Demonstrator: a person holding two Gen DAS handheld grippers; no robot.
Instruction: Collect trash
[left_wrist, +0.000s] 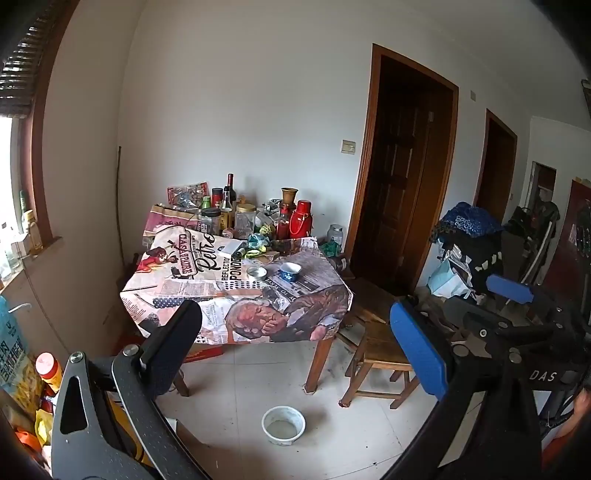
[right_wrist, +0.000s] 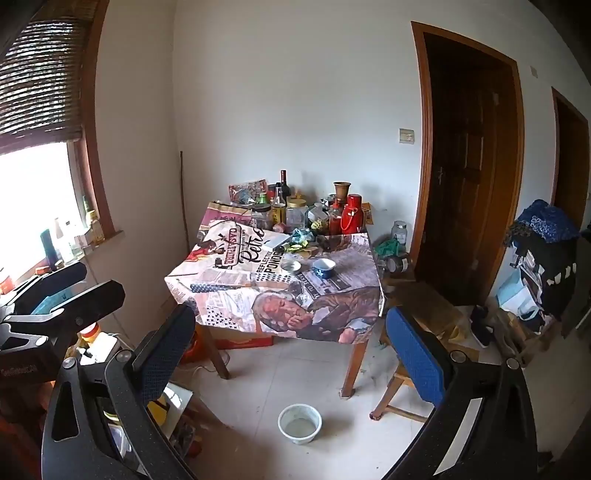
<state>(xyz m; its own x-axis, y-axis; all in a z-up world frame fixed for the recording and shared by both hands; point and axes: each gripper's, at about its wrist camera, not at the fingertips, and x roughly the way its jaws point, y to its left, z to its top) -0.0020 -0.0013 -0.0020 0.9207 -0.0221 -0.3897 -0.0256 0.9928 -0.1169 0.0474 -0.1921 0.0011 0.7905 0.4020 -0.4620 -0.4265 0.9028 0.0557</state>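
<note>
So both grippers, left gripper (left_wrist: 295, 339) and right gripper (right_wrist: 291, 347), hang wide apart and empty; the crumpled wrappers (left_wrist: 258, 245) sit mid-frame on the table (left_wrist: 325, 295), well ahead, neither hand clearly nearer.

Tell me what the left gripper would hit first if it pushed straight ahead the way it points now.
Likely the draped front edge of the tablecloth. The left gripper is open and empty, with bare floor between. Depth is unclear.

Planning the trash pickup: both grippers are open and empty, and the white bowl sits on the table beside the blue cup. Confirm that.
Wrong on one point. The white bowl stands on the floor in front of the table, as the right wrist view shows. Both grippers are open and empty.
</note>
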